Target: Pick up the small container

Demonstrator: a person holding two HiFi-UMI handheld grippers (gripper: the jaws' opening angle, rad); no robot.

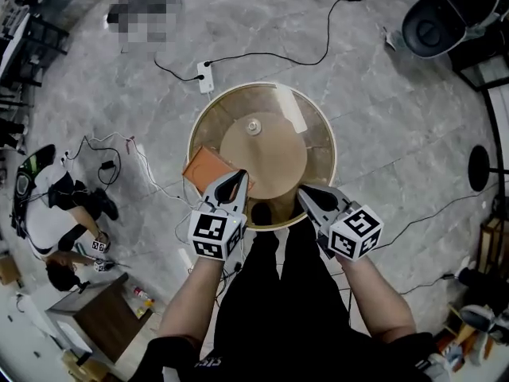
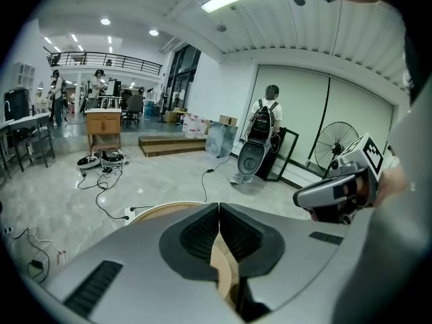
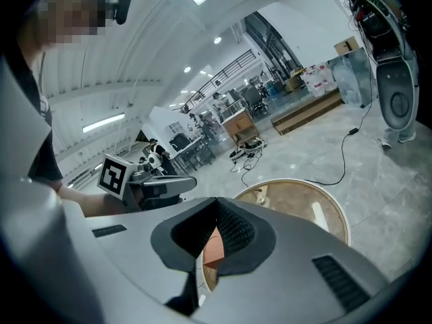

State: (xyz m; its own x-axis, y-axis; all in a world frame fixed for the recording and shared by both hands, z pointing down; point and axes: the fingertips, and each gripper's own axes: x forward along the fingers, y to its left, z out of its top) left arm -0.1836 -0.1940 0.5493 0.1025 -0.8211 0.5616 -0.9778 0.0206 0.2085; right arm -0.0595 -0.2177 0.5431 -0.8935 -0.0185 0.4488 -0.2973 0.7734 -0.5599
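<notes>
A round glass-topped table [image 1: 318,134] with a wooden base stands in front of me. On its left side lies a flat orange square container [image 1: 207,168], seen as an orange patch [image 3: 212,248] behind the right jaws. A small pale round object [image 1: 253,126] sits at the table's centre and shows again in the right gripper view [image 3: 260,196]. My left gripper [image 1: 237,175] hovers at the orange container's near right corner, shut and empty [image 2: 219,208]. My right gripper [image 1: 302,189] hangs over the near rim, shut with nothing in it [image 3: 216,204].
A white power strip [image 1: 205,76] and cables lie on the marble floor beyond the table. A person crouches at the left [image 1: 56,213] near a wooden cabinet [image 1: 99,313]. A black round seat [image 1: 433,24] stands at the back right. My legs in black trousers are below the table's near edge.
</notes>
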